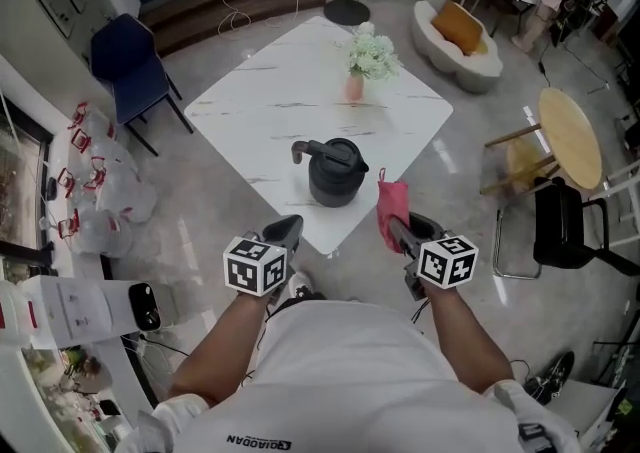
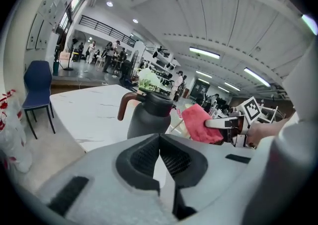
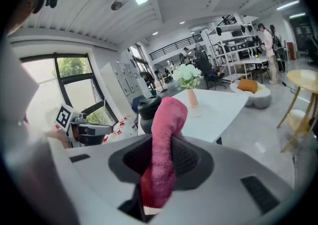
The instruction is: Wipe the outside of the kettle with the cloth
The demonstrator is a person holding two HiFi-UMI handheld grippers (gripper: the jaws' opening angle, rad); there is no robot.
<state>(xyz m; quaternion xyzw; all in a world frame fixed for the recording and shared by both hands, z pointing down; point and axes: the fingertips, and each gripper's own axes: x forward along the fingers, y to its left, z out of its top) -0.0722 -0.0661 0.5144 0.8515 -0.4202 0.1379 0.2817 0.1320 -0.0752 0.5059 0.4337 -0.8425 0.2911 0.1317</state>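
White marble square table (image 1: 250,106) carries a dark grey kettle with brown handle (image 1: 336,173), just ahead of both grippers and untouched. Pink terry cloth (image 1: 391,207) is pinched in the right gripper (image 1: 398,229). The left gripper (image 1: 289,229) has its fingers together, empty. Step, as judged: approach. Next: press the cloth to the kettle's wall.

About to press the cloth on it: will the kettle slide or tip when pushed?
It probably slides before it tips: the kettle looks squat and wide-based, and stands upright on a smooth table. It stands near the table's near corner, so a sideways shove could send it off. The cloth, clamped in the right gripper, looks soft and should cushion contact.
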